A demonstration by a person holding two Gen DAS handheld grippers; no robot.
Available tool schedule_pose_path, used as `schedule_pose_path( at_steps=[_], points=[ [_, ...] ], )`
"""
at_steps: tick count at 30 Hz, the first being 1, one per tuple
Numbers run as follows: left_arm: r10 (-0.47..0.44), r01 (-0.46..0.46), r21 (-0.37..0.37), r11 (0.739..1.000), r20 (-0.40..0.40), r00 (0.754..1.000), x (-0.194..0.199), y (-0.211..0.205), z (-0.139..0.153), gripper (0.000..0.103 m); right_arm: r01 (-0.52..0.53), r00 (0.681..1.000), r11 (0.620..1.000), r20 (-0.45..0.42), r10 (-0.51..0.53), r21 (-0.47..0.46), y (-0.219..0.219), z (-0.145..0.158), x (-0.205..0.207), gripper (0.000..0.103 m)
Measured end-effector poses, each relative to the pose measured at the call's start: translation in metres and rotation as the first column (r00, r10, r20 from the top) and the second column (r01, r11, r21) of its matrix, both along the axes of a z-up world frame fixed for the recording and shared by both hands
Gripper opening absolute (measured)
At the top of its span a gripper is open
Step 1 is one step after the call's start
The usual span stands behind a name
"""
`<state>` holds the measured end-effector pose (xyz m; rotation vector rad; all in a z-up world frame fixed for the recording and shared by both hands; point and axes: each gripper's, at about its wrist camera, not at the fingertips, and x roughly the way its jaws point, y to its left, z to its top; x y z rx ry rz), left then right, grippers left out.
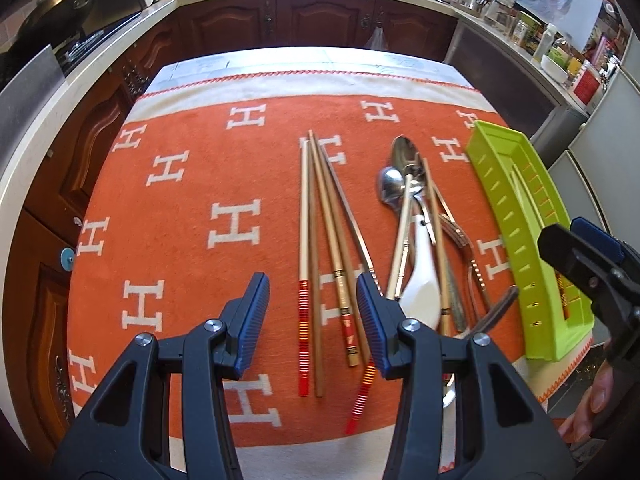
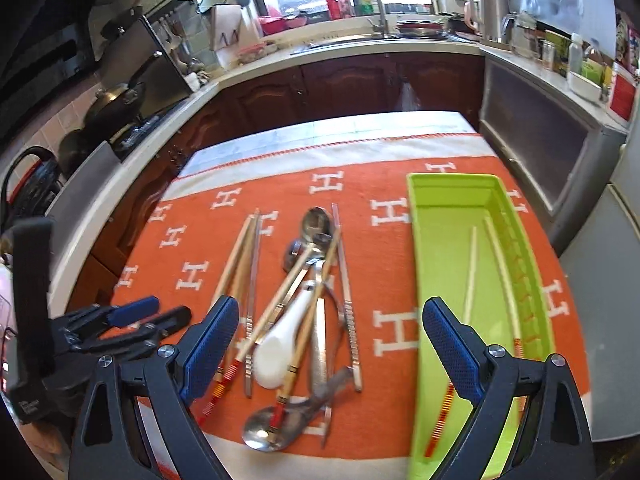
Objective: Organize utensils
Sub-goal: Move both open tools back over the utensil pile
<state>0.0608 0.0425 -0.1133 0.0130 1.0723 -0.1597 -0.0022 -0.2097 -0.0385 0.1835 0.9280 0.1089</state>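
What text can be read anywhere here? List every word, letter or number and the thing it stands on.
"H": large white letter, repeated all over the orange cloth on the table.
Small pale print on the black strap at the left edge of the right wrist view: too blurred to read.
Labels on the bottles and jars on the counter: too small to read.

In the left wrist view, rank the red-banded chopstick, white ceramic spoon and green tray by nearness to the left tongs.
1. Red-banded chopstick: lies between the open left tongs, on the cloth.
2. White ceramic spoon: just right of the tongs, in the pile.
3. Green tray: farthest, at the right edge.
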Motion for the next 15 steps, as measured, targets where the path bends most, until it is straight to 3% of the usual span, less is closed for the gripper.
schedule_pose_path(
  at_steps=[6, 13, 15],
  points=[
    [0.024, -0.024, -0.022, 0.999, -0.006, 1.000, 0.005, 0.016, -0.013, 0.042, -0.034, 0.999, 0.999, -0.009, 0.035, 0.022, 0.020, -0.008, 0.012, 0.094],
    [0.030, -0.032, -0.053, 0.998, -0.030, 0.999, 0.008, 0.027, -0.034, 0.042, -0.074, 0.996, 0.996, -0.051, 0.071, -0.052, 0.048, -0.027, 0.022, 0.094],
    [0.035, -0.036, -0.058, 0.998, -0.032, 0.999, 0.008, 0.029, -0.039, 0.042, -0.072, 0.995, 0.996, -0.067, 0.068, -0.052, 0.050, -0.034, 0.025, 0.087]
  ],
)
